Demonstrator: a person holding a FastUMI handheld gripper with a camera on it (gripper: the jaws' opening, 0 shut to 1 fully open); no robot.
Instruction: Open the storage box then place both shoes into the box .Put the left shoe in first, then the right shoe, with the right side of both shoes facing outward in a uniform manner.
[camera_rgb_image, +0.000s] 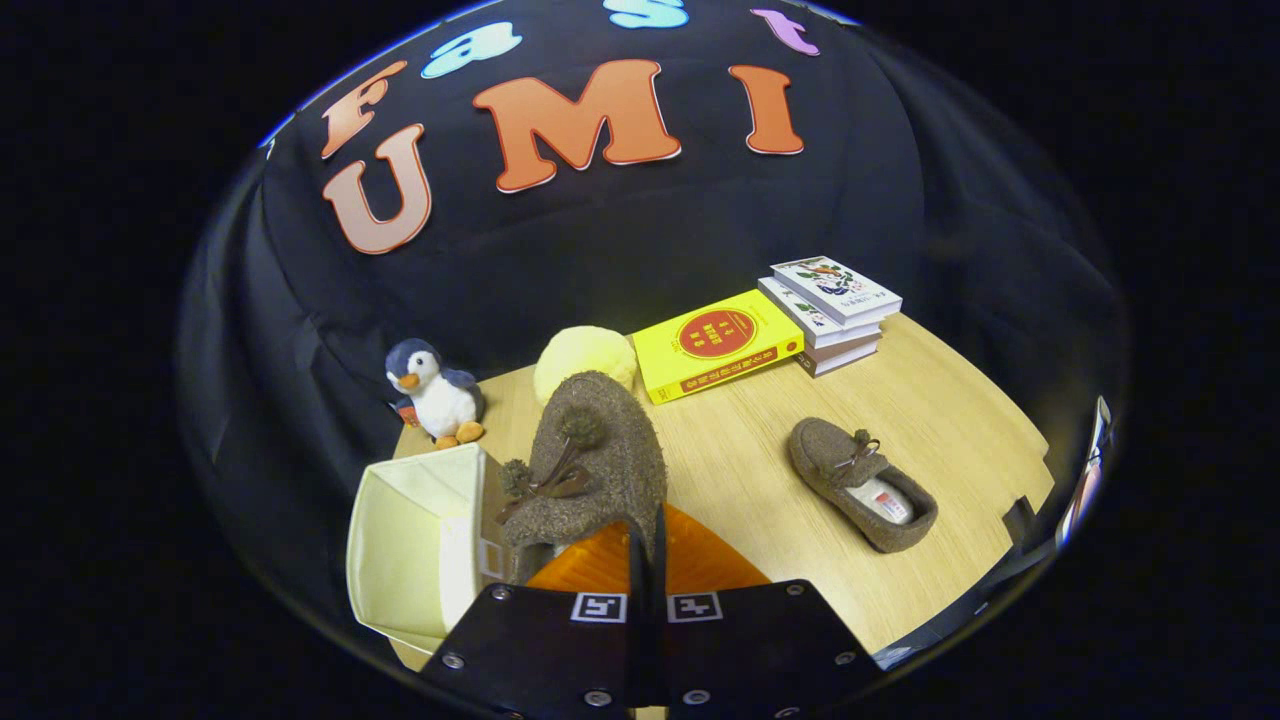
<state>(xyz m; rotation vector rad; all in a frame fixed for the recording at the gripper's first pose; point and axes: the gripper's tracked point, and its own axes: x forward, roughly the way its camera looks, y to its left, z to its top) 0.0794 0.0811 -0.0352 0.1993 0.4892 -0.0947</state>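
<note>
**One shoe gripped over the open box, the other lying on the worktop**

The gripper (645, 560) has its jaws drawn narrow, pinched on the heel edge of a brown felt shoe (590, 460), so that the shoe stands up just ahead of the fingers with its toe pointing away and its pom-pom laces on the near left side. Just left of the held shoe sits the storage box (415, 540), cream inside, with its opening showing. An orange surface (700, 565) shows right behind the fingers, below the held shoe. The second shoe (862, 483) lies flat on the worktop (950, 420), well apart to the right, its opening facing up. Farther back a yellow book (715, 345) lies flat, with a stack of books (835, 310) to its right. A yellow plush ball (585, 360) sits behind the held shoe, and a toy penguin (435, 392) stands at the far left corner.
</note>
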